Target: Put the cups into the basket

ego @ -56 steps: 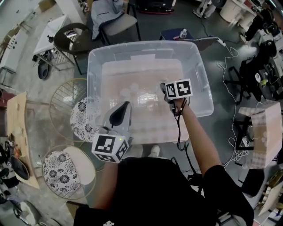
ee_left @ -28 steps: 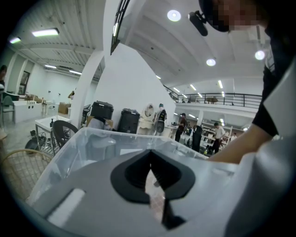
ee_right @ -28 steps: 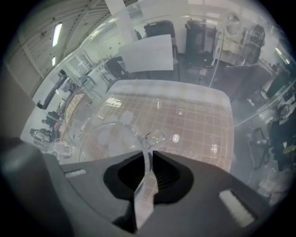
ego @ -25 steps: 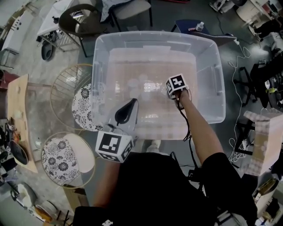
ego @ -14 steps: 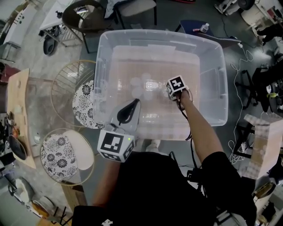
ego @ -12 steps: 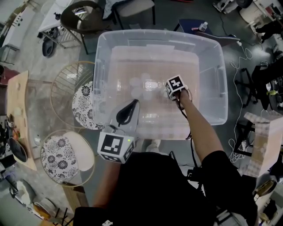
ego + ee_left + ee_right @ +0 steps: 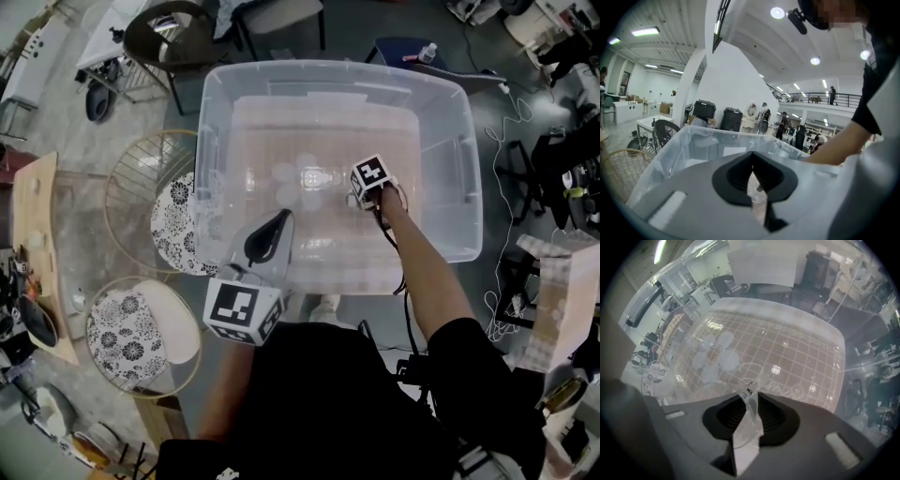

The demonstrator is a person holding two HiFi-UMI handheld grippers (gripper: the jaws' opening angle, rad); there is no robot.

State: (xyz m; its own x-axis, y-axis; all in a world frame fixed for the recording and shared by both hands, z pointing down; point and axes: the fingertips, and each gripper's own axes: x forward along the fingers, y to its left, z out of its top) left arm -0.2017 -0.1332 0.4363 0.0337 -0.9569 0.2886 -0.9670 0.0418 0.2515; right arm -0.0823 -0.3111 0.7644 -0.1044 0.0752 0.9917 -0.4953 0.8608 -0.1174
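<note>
At nine o'clock of the clear storage bin (image 7: pixel 333 67) stand two wire baskets, the upper basket (image 7: pixel 109 212) and the lower basket (image 7: pixel 193 362), each with a floral-patterned round piece lying in it; they sit just beside the bin's wall. My left gripper (image 7: pixel 278 220) hangs over the bin's six o'clock rim, level and aimed across the bin toward twelve; its fingers (image 7: pixel 740 176) are pressed together with nothing between them. Inside the bin, on its gridded bottom, a small cluster of clear cups (image 7: pixel 298 178) lies close together, at about nine o'clock of my right gripper (image 7: pixel 368 183); in the right gripper view the same cluster (image 7: pixel 712 355) shows at ten o'clock of the fingers. My right gripper reaches straight down into the bin, its marker cube on top; its fingers have just been opening and now stand apart; the thin wall of one more clear cup (image 7: pixel 749 423) stands between them, with a gap on either side, so the pads no longer press on it; that cup is low in the bin.
</note>
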